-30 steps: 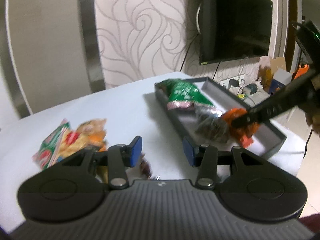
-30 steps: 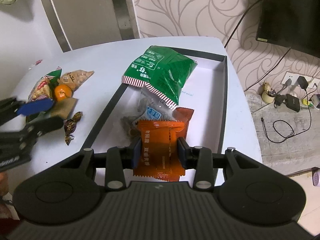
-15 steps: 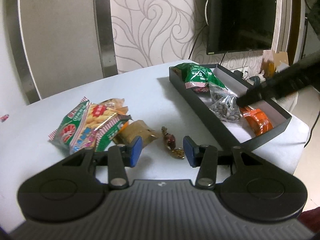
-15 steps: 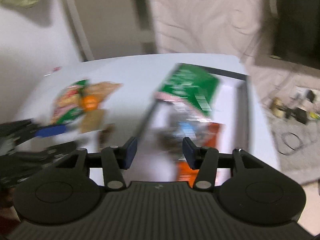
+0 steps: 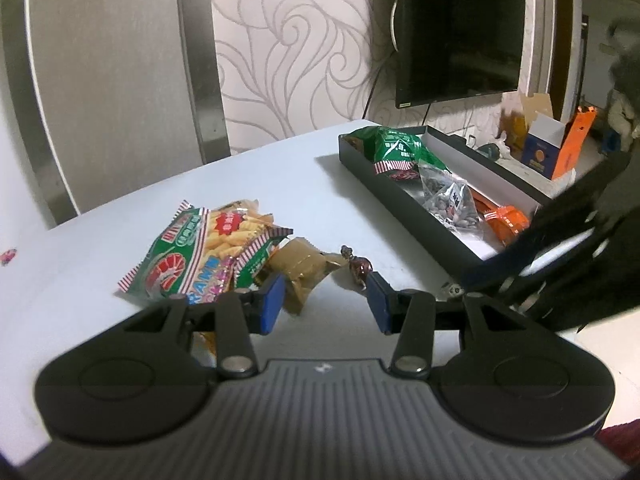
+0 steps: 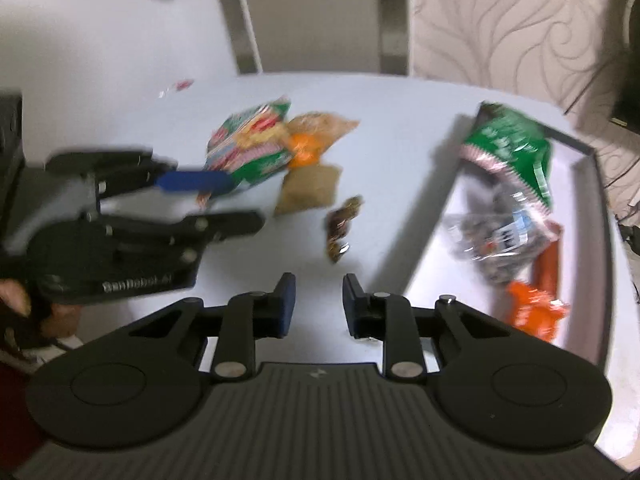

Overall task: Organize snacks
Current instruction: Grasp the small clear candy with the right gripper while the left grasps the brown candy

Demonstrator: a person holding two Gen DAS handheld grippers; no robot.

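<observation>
A dark tray (image 5: pixel 404 200) on the white table holds a green bag (image 5: pixel 394 146), a clear bag of dark seeds (image 5: pixel 450 200) and an orange packet (image 5: pixel 506 220). Loose on the table lie a green-red chips bag (image 5: pixel 196 252), a tan packet (image 5: pixel 302 268) and brown wrapped candies (image 5: pixel 358 268). My left gripper (image 5: pixel 326 306) is open and empty, just short of the tan packet and candies. My right gripper (image 6: pixel 318 304) is open and empty over the table, just short of the candies (image 6: pixel 340 224), left of the tray (image 6: pixel 428 264). The right wrist view is blurred.
A wall-mounted TV (image 5: pixel 460 32) hangs behind the tray. Boxes (image 5: pixel 554 148) and clutter stand beyond the table's far right. A small red wrapper (image 5: pixel 8 257) lies at the table's left edge.
My right gripper let go of the orange packet in the tray, opened, and swung left over the table. My left gripper moved closer to the loose snacks.
</observation>
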